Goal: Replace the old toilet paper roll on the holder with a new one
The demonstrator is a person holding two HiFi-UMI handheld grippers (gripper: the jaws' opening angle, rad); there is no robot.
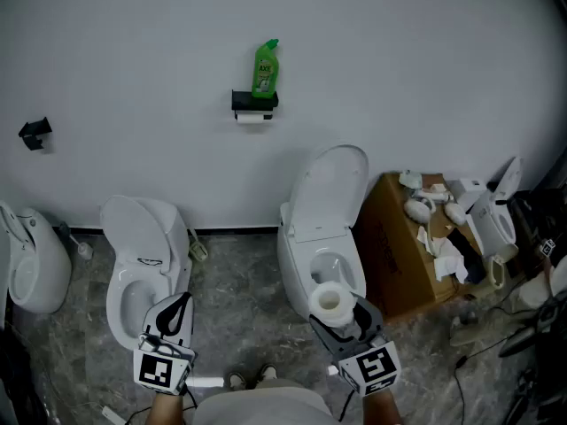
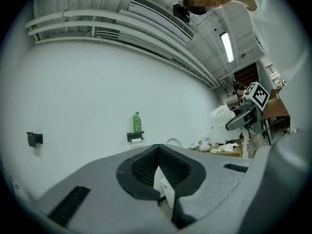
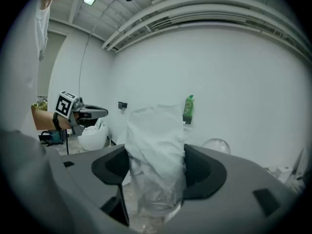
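Holds film-wrapped new roll (image 1: 331, 300) clamped across its sides in right tongs (image 1: 341, 326) by toilet (image 1: 301, 237) front, well apart from wall holder (image 1: 254, 102); left tongs (image 1: 174, 315) together, empty; judged light, soft, crushable, wrap slippery, so grips gently mid-body.

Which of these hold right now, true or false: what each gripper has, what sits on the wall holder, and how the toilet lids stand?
1. The right gripper is clamped on a wrapped toilet paper roll. True.
2. The left gripper has its jaws wide apart. False: they are shut together, with no roll in them.
3. A green bottle stands on top of the wall holder. True.
4. The wall holder is bare of paper. False: a white roll shows under it.
5. Both toilet lids are down. False: the left toilet and the right toilet both have lids raised.
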